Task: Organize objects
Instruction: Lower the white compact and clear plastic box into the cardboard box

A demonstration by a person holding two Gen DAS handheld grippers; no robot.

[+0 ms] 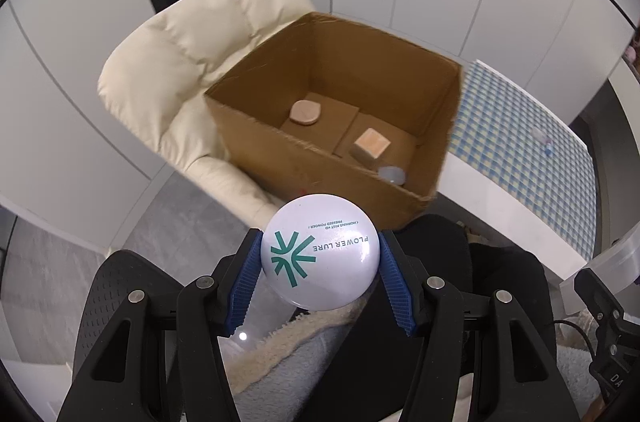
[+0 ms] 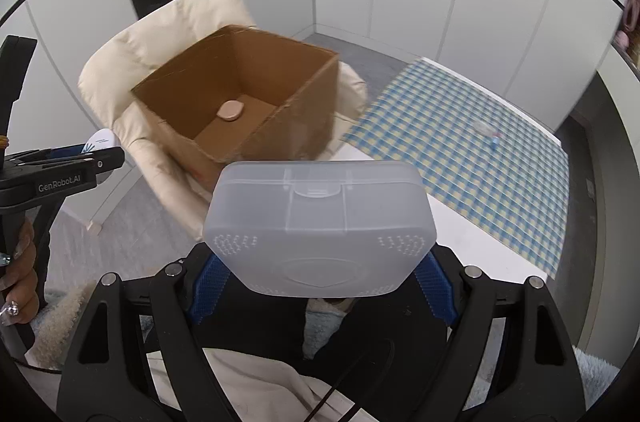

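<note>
Transport is judged the step in hand. On the left, a white compact (image 1: 320,252) is clamped in the left gripper (image 1: 320,262), short of the cardboard box (image 1: 320,158); on the right, a clear case (image 2: 319,226) is clamped in the right gripper (image 2: 320,286). Release over the box is called for next.

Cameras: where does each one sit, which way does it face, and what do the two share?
Left wrist: on the left claw, facing down at the box; claw grips a white compact.
Right wrist: on the right claw, facing down at the box; grips a plastic case; left hand shows.
Shared: box, chair, checkered cloth.
</note>
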